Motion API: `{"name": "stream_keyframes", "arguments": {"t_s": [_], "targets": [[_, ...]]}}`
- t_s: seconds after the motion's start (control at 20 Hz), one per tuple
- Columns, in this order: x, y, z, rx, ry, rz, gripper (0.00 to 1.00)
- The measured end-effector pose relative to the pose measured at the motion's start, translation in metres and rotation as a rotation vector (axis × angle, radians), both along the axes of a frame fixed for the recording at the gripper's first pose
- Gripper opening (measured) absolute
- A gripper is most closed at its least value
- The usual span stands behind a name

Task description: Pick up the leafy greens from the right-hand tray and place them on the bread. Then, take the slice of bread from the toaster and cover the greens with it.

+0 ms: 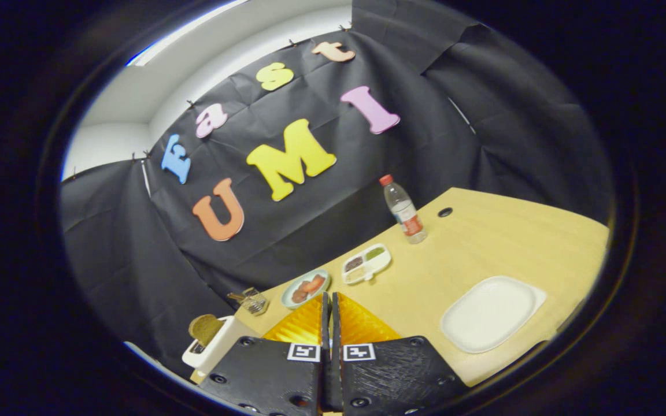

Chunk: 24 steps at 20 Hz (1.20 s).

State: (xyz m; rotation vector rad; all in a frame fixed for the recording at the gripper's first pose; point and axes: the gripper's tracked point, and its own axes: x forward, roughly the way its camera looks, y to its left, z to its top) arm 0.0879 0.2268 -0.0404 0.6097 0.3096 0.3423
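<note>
- table [500, 242]: pale wood-look top, smooth, matt sheen
- gripper [330, 306], above the table's near edge: orange ribbed plastic fingers pressed together; black rough-grained plastic body with paper-like markers
- plate [490, 314], on the table: white, smooth, matt
- bottle [404, 210], at the table's far side: clear glossy plastic; red cap
- divided tray [366, 264], mid-table: white, smooth plastic look
- toaster [219, 345], at the table's left end: white, smooth casing; bread slice [205, 328] rough, brown
- booth wall behind the table: black creased cloth, matt

gripper [329, 306] with fingers pressed together, holding nothing, above the wooden table [483, 242]. beyond the fingertips: round plate [305, 288], divided tray [366, 263], bottle [403, 210]. toaster [214, 346] with bread slice [206, 328] alongside; white tray [492, 313] opposite.
</note>
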Motion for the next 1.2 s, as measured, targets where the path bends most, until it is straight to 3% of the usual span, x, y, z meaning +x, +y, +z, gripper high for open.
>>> {"name": "stream_keyframes", "arguments": {"t_s": [0.25, 0.45, 0.7, 1.1, 1.2], "targets": [[-0.017, 0.080, -0.011, 0.018, 0.008, 0.111, 0.00], [-0.007, 0.095, -0.033, 0.066, 0.067, 0.085, 0.00], [0.015, 0.050, -0.064, 0.032, 0.112, -0.060, 0.00], [0.019, 0.012, -0.117, -0.129, 0.173, -0.114, 0.00], [0.017, 0.005, -0.121, -0.195, 0.165, -0.120, 0.08]]}}
